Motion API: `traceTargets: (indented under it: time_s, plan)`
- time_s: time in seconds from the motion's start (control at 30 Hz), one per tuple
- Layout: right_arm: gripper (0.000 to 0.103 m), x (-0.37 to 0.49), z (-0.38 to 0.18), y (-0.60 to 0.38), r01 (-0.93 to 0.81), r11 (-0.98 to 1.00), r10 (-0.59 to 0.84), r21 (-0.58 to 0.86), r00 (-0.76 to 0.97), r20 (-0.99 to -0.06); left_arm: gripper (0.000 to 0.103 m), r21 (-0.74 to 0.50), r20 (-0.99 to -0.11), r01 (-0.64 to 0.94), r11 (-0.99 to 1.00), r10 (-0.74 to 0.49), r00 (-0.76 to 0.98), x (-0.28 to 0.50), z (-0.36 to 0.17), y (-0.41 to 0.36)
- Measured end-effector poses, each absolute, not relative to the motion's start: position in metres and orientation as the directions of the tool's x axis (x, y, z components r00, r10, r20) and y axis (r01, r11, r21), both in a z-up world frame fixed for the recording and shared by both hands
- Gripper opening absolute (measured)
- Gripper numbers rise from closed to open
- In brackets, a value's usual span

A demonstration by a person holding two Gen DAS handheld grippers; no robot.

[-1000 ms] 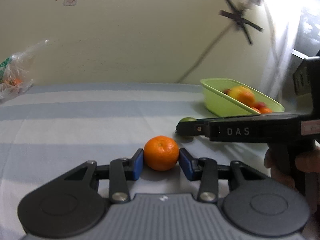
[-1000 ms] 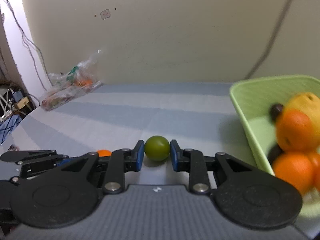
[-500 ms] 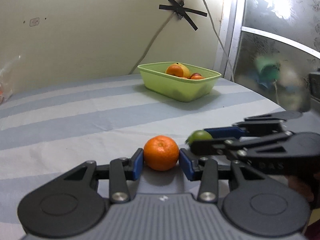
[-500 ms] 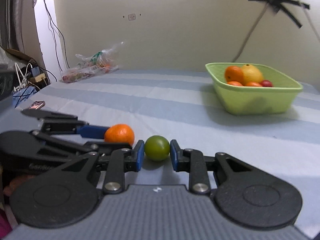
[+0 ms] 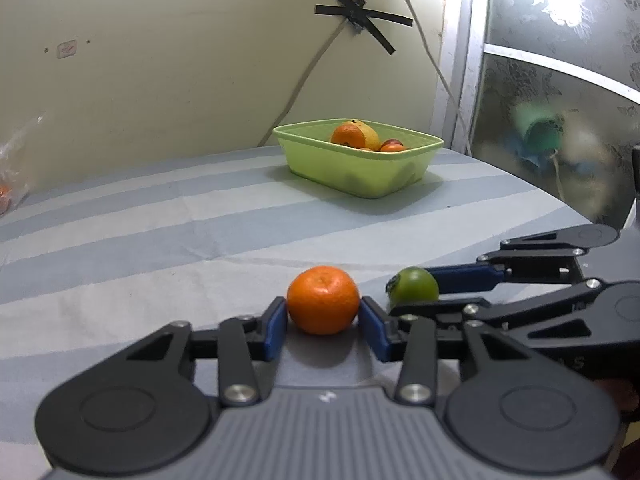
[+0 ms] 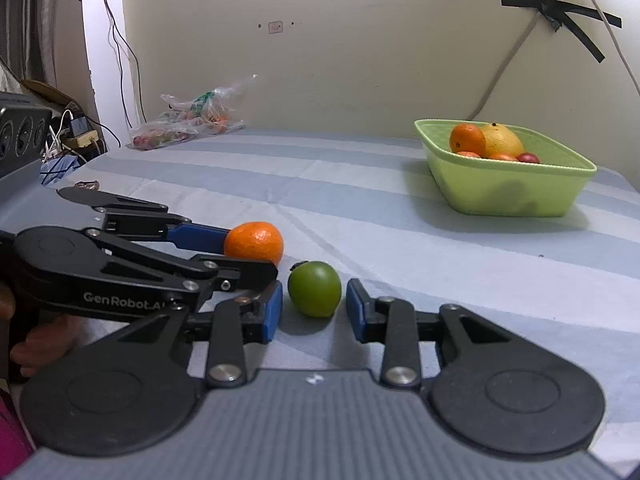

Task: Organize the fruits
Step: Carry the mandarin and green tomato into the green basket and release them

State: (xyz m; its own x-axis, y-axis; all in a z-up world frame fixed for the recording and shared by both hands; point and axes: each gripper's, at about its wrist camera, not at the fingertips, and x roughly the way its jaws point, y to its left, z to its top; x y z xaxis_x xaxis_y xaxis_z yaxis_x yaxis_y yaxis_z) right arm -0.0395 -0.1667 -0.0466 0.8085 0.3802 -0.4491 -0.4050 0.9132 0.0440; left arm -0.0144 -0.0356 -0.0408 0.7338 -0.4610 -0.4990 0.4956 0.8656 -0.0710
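Orange mandarin [image 5: 323, 299] sits pinched between the blue pads of the left gripper [image 5: 323, 322], low on the striped cloth-covered counter [image 5: 160, 248]. Green fruit [image 6: 315, 288], small and round with a stem nub, rests on the cloth between the right gripper [image 6: 314, 311] pads; those jaws are opening, visible gaps on both sides, so it is let go or nearly. The two fruits lie just beside each other, the grippers coming in from opposite sides with their linkages nearly crossing. The green plastic bin [image 6: 508, 188] with oranges, a yellow citrus and small red fruits stands well apart, toward the back wall.

Step in hand looks like setting both fruits down side by side. To do it well: keep the green fruit still while the right pads spread evenly, then back straight out along the finger line so neither pad nudges it into the mandarin. Left side should release only once the mandarin bears on the cloth. Both fruits are round and would likely roll on a bump.

Room: open cloth ahead, up to the bin. Tight spot is between the grippers; the left one's near finger [image 6: 200, 236] runs right by the right gripper's left pad. Counter edge curves off near the glass panel [image 5: 560, 100]. Plastic bag [image 6: 192, 124] far back by the wall, out of the way.
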Motion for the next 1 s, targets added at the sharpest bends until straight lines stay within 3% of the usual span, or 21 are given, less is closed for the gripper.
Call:
traceTargets:
  time_s: [0.03,0.43,0.67,0.73,0.8,0.87,1.0]
  plan:
    - [0.031,-0.041,-0.046,-0.168,-0.407,0.912,0.383,0.046,0.810,-0.445,0.038,-0.072,-0.503,0.502,0.862,-0.467,0.728,-0.012,-0.039,-0.038]
    - [0.031,0.004,0.000,-0.234,-0.208,0.978,0.204,0.005,0.954,-0.220,0.038,-0.115,-0.424,0.573,0.812,-0.561,0.711,0.082,0.024,-0.104]
    - [0.031,0.058,-0.001,-0.255,-0.136,0.991,0.136,0.017,0.967,-0.217,0.039,-0.215,-0.468,0.489,0.845,-0.529,0.708,0.157,0.027,-0.119]
    - [0.032,0.065,-0.007,-0.256,-0.127,0.991,0.131,0.030,0.964,-0.231,0.043,-0.210,-0.468,0.486,0.849,-0.523,0.712,0.167,0.027,-0.120]
    - [0.035,0.069,-0.009,-0.256,-0.127,0.992,0.130,0.029,0.961,-0.245,0.047,-0.206,-0.459,0.485,0.850,-0.522,0.719,0.174,0.026,-0.121]
    - [0.051,0.069,-0.006,-0.256,-0.120,0.992,0.123,0.028,0.965,-0.233,0.047,-0.197,-0.454,0.480,0.855,-0.513,0.728,0.178,0.025,-0.122]
    - [0.053,0.062,0.003,-0.257,-0.101,0.993,0.111,0.058,0.973,-0.201,0.051,-0.199,-0.456,0.463,0.864,-0.500,0.736,0.176,0.026,-0.118]
